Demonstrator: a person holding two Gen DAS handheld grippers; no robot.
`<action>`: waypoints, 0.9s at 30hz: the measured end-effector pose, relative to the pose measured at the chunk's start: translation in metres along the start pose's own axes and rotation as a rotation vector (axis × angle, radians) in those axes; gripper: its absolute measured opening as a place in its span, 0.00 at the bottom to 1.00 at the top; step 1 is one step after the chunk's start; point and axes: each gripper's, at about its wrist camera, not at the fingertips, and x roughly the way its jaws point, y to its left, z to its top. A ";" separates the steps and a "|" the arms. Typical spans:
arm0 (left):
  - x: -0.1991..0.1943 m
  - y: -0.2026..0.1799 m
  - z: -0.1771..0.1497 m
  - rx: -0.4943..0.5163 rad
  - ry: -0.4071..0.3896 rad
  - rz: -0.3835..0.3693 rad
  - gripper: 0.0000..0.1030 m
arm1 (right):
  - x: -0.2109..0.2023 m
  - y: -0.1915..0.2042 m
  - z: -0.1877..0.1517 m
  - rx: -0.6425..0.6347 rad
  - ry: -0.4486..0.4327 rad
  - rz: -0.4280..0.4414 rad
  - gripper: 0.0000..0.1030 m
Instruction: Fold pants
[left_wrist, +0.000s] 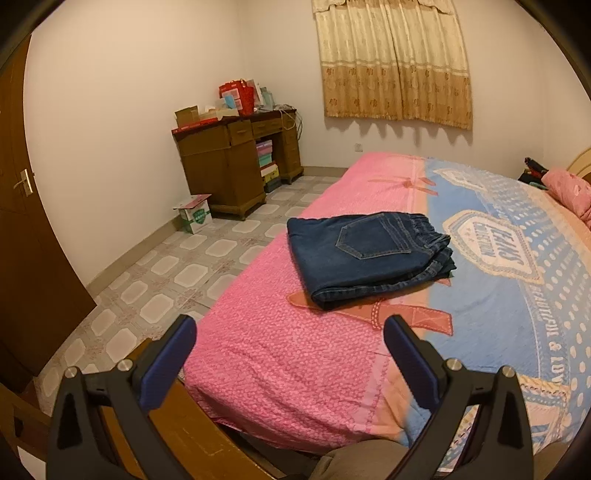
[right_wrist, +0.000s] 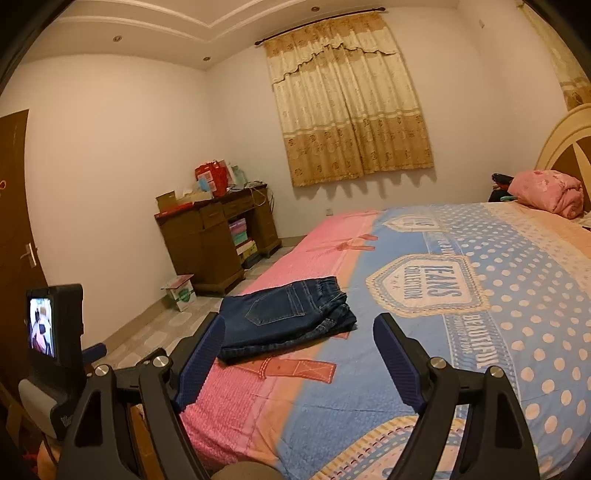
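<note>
Dark blue denim pants (left_wrist: 369, 254) lie folded into a compact stack on the pink and blue bedspread (left_wrist: 280, 354), back pocket up, elastic waistband to the right. In the right wrist view the same pants (right_wrist: 284, 319) rest just beyond the fingertips. My left gripper (left_wrist: 290, 330) is open and holds nothing, hovering over the near corner of the bed, short of the pants. My right gripper (right_wrist: 299, 332) is also open and holds nothing, its left finger (right_wrist: 201, 360) overlapping the near left edge of the stack in the picture.
A brown wooden desk (left_wrist: 229, 166) piled with boxes stands against the far wall, with a cardboard box (left_wrist: 194, 214) on the tiled floor beside it. A rolled pink quilt (right_wrist: 546, 192) lies by the headboard. The other gripper's camera unit (right_wrist: 55, 328) shows at the left. A brown door (left_wrist: 22, 206) stands at left.
</note>
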 end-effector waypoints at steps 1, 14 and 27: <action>-0.001 0.000 0.000 0.003 0.000 -0.001 1.00 | 0.000 -0.001 0.001 0.004 0.001 -0.002 0.81; -0.005 0.001 0.005 0.013 0.009 0.028 1.00 | 0.010 0.000 0.009 0.004 0.026 0.000 0.81; -0.006 0.004 0.006 -0.001 0.019 0.037 1.00 | 0.008 -0.001 0.002 0.014 0.036 0.002 0.81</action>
